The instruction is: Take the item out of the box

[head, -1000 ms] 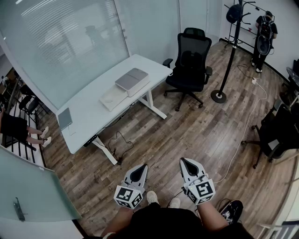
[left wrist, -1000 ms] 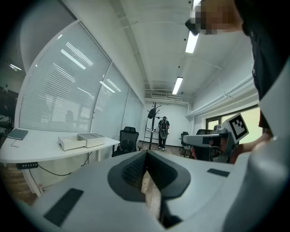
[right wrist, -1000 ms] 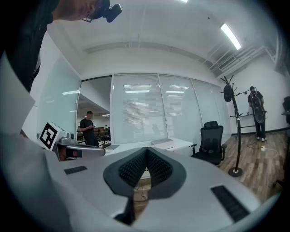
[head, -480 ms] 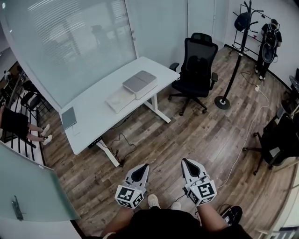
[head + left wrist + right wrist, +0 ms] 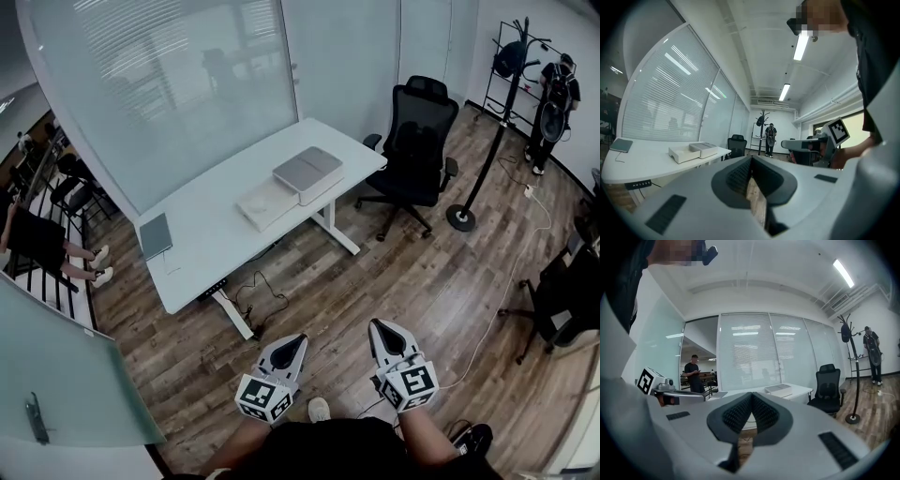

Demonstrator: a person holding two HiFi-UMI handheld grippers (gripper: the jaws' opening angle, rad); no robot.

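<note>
A flat box with a grey lid [image 5: 307, 173] lies on the white desk [image 5: 216, 244] far ahead, with a white tray-like part [image 5: 267, 203] beside it. In the left gripper view the box [image 5: 691, 151] looks small, and so does the box [image 5: 780, 388] in the right gripper view. Both grippers are held low in front of the person's body, well away from the desk. My left gripper [image 5: 299, 340] is shut with nothing in it. Level with it, my right gripper [image 5: 376, 325] is shut and holds nothing. The box's inside is hidden.
A black office chair [image 5: 420, 141] stands at the desk's right end, with a coat stand [image 5: 487, 141] beyond it. A grey notebook [image 5: 156, 235] lies on the desk's left end. Cables run over the wood floor [image 5: 394, 272]. A person [image 5: 560, 98] stands far right; another chair [image 5: 567, 291] is at the right.
The head view has shifted: desk, box and chair now sit further right and slightly lower in the picture. Both grippers stay shut, low in front of the body.
</note>
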